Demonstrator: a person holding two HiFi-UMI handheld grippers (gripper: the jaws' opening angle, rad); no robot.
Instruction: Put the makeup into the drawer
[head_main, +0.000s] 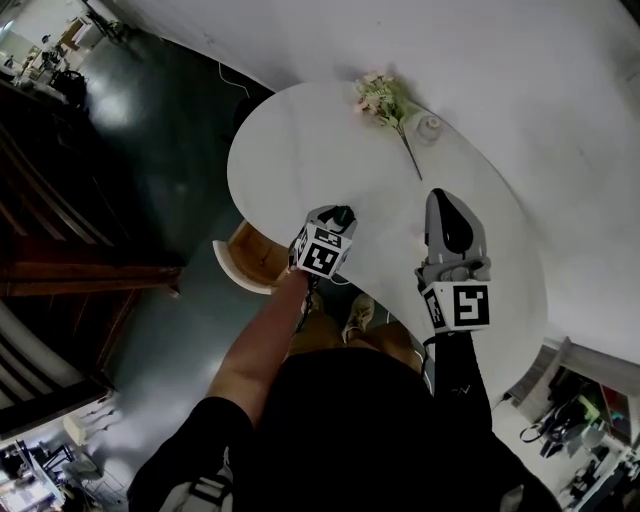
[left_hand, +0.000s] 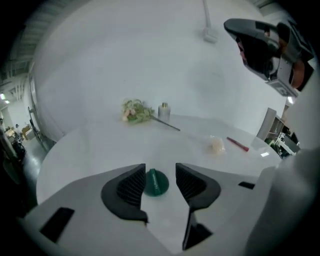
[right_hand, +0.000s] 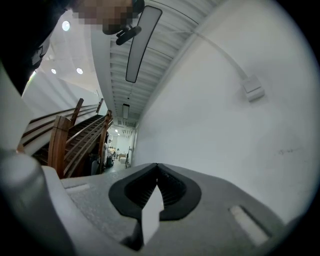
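We see left claw (left_hand: 160, 170) spread, green round makeup piece (left_hand: 155, 183) on white surface (left_hand: 100, 150) between its jaws, not pinched; red stick (left_hand: 238, 144) farther right; our right claw (right_hand: 157, 170) pressed together, empty, facing wall (right_hand: 240, 140)

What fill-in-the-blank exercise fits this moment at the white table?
1. The round makeup item seen between the left gripper's open jaws is ____ in colour.
2. The right gripper has its jaws ____, with nothing between them.
3. The thin stick lying beside the pale puff on the table is ____ in colour.

Missing words: green; shut; red.
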